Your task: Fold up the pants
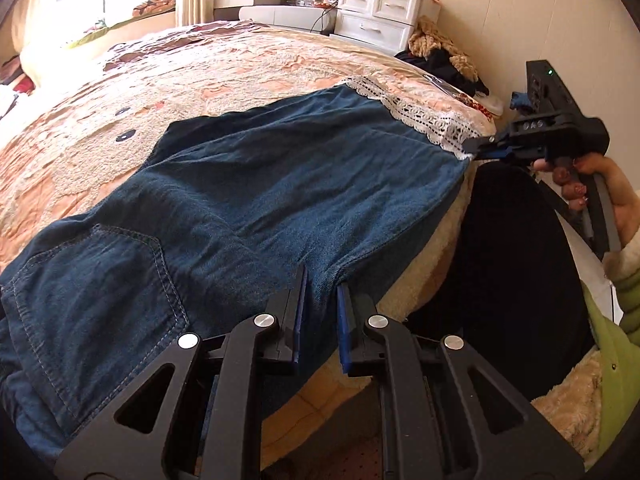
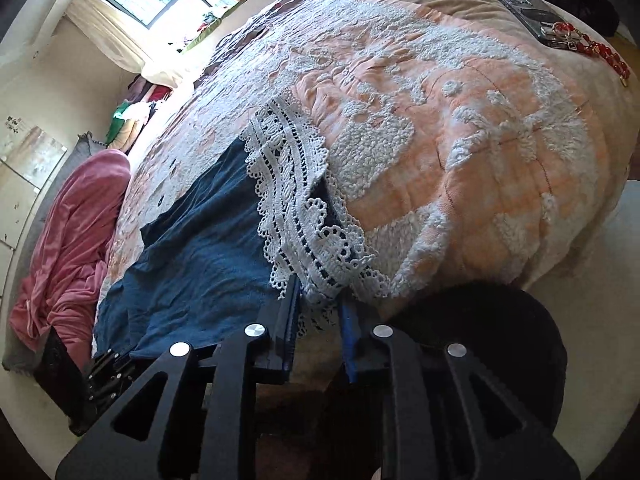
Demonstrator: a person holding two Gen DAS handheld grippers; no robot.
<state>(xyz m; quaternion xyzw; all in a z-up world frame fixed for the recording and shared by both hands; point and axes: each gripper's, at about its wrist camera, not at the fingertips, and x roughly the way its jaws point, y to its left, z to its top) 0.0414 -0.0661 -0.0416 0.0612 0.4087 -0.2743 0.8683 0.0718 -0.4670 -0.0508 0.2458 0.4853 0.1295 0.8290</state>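
Dark blue pants (image 1: 280,184) lie flat across the peach bedspread (image 1: 200,92), back pocket toward me in the left wrist view. A white lace hem (image 1: 420,120) trims the far leg end. My left gripper (image 1: 322,292) is shut on a fold of the blue fabric at the near edge of the bed. My right gripper (image 1: 478,147), held by a hand (image 1: 592,188), reaches the lace corner. In the right wrist view the lace hem (image 2: 296,200) hangs loosely between the fingers of the right gripper (image 2: 318,304), which stands a little open; the pants (image 2: 200,260) stretch away to the left.
A phone with a red bead strap (image 2: 532,16) lies on the far bed corner. A pink garment (image 2: 72,240) is heaped at the bed's left side. A white drawer unit (image 1: 380,12) stands by the wall. A dark round shape (image 1: 512,260) sits below the bed edge.
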